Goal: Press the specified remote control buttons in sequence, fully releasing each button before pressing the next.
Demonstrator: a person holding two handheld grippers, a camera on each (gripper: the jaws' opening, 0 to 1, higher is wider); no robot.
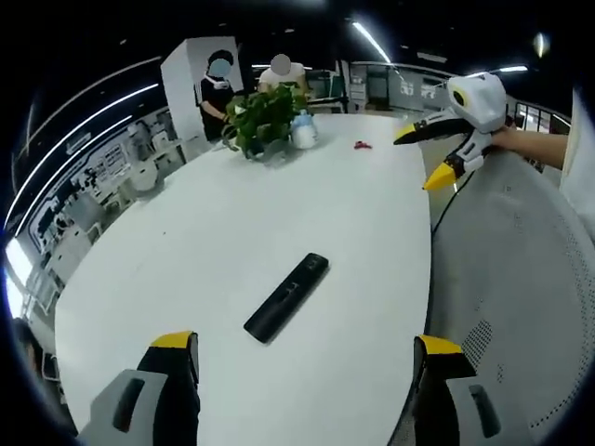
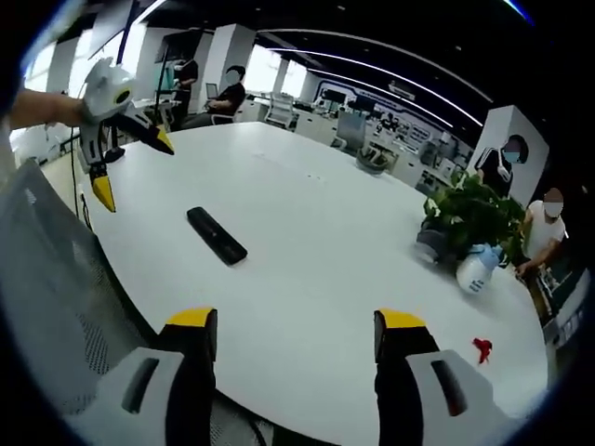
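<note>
Open left claw, remote, potted plant

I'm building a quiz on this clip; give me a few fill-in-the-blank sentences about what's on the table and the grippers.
1. The black remote control lies flat on the ____ table.
2. Both the left gripper and the right gripper have their jaws ____.
3. The white spray bottle stands beside the potted ____.

Missing words: white; open; plant
</note>
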